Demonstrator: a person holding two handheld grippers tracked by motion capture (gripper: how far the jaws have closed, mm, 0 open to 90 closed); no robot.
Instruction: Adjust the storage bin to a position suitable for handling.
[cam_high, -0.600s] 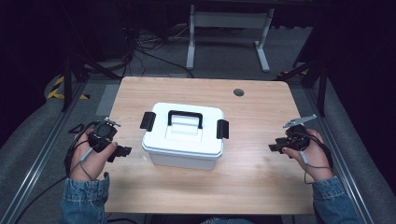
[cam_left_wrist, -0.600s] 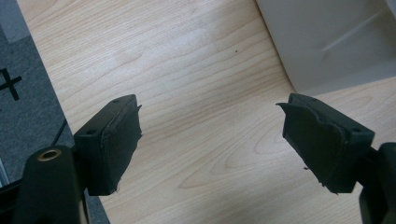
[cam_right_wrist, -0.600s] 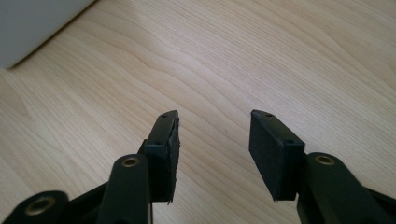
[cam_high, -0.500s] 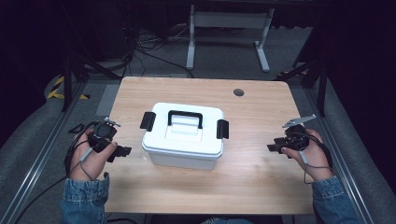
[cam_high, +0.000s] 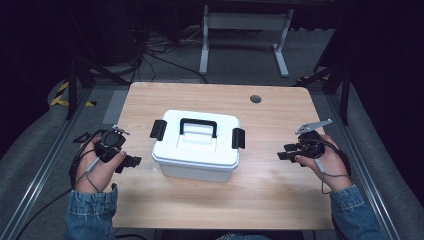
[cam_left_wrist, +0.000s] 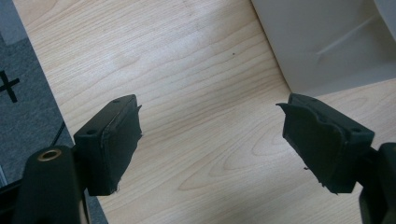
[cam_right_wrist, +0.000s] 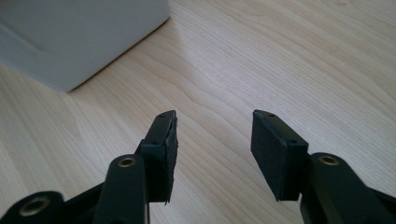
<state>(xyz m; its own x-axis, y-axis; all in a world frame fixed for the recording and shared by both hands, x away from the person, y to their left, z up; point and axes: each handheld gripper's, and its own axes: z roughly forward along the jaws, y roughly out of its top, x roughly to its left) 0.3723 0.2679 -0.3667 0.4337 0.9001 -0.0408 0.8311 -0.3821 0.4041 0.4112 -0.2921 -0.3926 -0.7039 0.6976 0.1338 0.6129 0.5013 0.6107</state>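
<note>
A white lidded box (cam_high: 197, 146) with a black carry handle (cam_high: 198, 125) and a black latch (cam_high: 158, 129) on each side stands mid-table. My left gripper (cam_high: 131, 161) rests on the wood just left of the box, jaws wide apart with nothing between them; the box's lower corner (cam_left_wrist: 327, 42) lies beyond its right jaw. My right gripper (cam_high: 284, 151) sits to the box's right, a hand's width away, jaws open over bare wood. In the right gripper view my gripper (cam_right_wrist: 214, 135) faces the box's wall (cam_right_wrist: 79, 32) at upper left.
The wooden table (cam_high: 270, 190) has a round cable hole (cam_high: 255, 99) at the back right. A white frame (cam_high: 245, 22) and cables lie on the dark floor behind. Metal rails run along both table sides.
</note>
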